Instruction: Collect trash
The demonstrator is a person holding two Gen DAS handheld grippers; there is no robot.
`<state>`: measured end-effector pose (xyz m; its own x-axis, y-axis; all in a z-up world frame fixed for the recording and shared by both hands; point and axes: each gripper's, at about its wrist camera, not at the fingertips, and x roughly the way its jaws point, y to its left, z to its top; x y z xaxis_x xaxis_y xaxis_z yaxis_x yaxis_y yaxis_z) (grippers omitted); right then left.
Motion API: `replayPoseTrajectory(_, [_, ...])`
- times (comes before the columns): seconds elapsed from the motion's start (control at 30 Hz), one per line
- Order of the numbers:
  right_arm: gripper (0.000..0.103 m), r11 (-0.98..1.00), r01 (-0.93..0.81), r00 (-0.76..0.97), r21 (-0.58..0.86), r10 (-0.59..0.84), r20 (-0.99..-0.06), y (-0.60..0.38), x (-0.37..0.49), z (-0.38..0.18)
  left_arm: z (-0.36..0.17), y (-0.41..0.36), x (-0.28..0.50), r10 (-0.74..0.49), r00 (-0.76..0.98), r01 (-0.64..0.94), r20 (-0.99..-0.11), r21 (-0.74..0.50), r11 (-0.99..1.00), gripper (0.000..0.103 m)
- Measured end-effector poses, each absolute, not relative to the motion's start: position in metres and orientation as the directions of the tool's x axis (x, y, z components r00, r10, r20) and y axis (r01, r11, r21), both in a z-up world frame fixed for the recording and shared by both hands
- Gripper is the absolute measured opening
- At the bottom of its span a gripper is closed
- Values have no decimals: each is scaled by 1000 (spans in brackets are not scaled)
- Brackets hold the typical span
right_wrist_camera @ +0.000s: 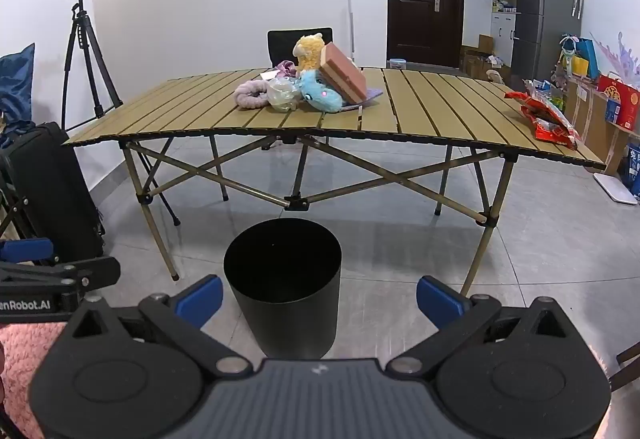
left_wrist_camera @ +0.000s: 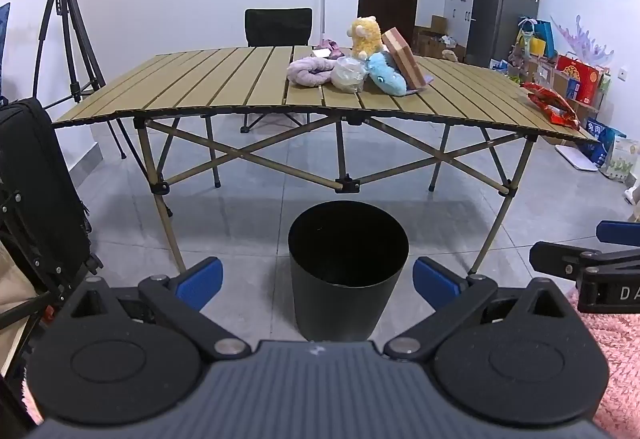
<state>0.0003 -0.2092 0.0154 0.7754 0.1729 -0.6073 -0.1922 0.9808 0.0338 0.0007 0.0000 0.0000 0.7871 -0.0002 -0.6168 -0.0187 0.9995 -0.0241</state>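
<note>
Both grippers, left gripper (left_wrist_camera: 318, 281) and right gripper (right_wrist_camera: 319, 299), are hanging with jaws spread wide and nothing between them, ready for a first pick. Just beyond, at 12 o'clock, the black bin (left_wrist_camera: 347, 267) is standing open on the floor, waiting for trash. On the table (left_wrist_camera: 224, 79), red snack wrappers (left_wrist_camera: 554, 105) are lying at 2 o'clock, a crumpled clear bag (left_wrist_camera: 349, 74) among plush toys (left_wrist_camera: 366, 35).

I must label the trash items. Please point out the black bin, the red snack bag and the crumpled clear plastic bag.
black bin (left_wrist_camera: 347, 279): left wrist view, outer wall.
red snack bag (right_wrist_camera: 548, 119): right wrist view, middle of bag.
crumpled clear plastic bag (left_wrist_camera: 349, 74): left wrist view, its front.
</note>
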Motion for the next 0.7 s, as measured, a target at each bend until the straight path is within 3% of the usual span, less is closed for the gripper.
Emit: replayPoseTrajectory(0.7, [103,981,-192,771,39,175,-612,-210,0,16,3,-3,-4,6,798,-18,-603,-13,1000,103])
